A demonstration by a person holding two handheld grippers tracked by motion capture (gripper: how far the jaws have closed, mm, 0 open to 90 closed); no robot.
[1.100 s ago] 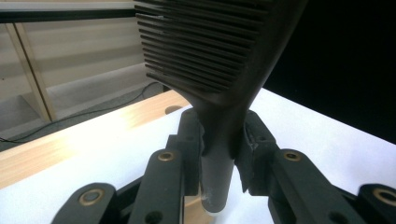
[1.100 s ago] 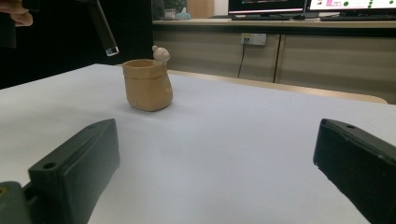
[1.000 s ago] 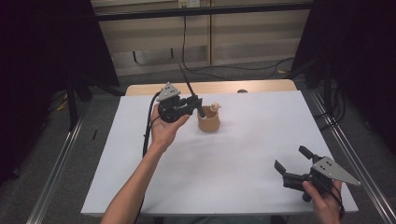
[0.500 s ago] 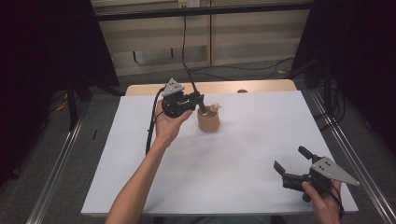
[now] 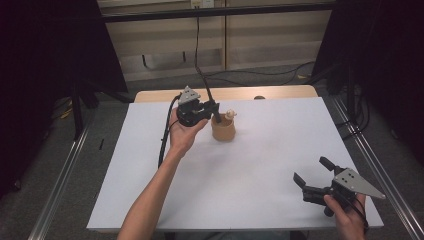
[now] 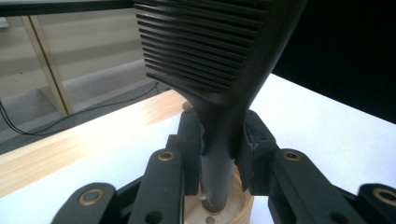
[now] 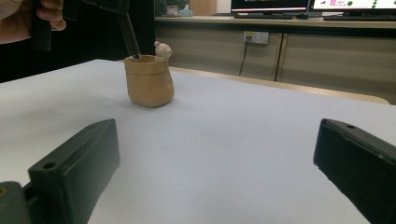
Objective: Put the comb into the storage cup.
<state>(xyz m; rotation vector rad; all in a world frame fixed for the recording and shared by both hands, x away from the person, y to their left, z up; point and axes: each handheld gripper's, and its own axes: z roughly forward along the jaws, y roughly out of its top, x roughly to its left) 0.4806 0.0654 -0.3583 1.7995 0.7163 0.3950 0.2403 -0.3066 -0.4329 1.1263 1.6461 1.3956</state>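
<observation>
While left fingers (image 6: 224, 154) clench a comb (image 6: 210, 60) over the pot (image 5: 223, 128), right fingers (image 5: 314, 172) gape

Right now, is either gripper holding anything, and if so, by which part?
The left gripper holds a black comb by its handle, whose end is in the tan holder. The right gripper is open and holds nothing.

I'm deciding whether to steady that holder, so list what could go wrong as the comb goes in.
1. The small tan sack-shaped pot stands free on the white table; the black comb, held slanted by the left gripper, could push its rim and tip it.
2. The little pale figure on the rim sits close to the handle and might be knocked.
3. The right gripper waits open, far off, too distant to steady the pot.
</observation>
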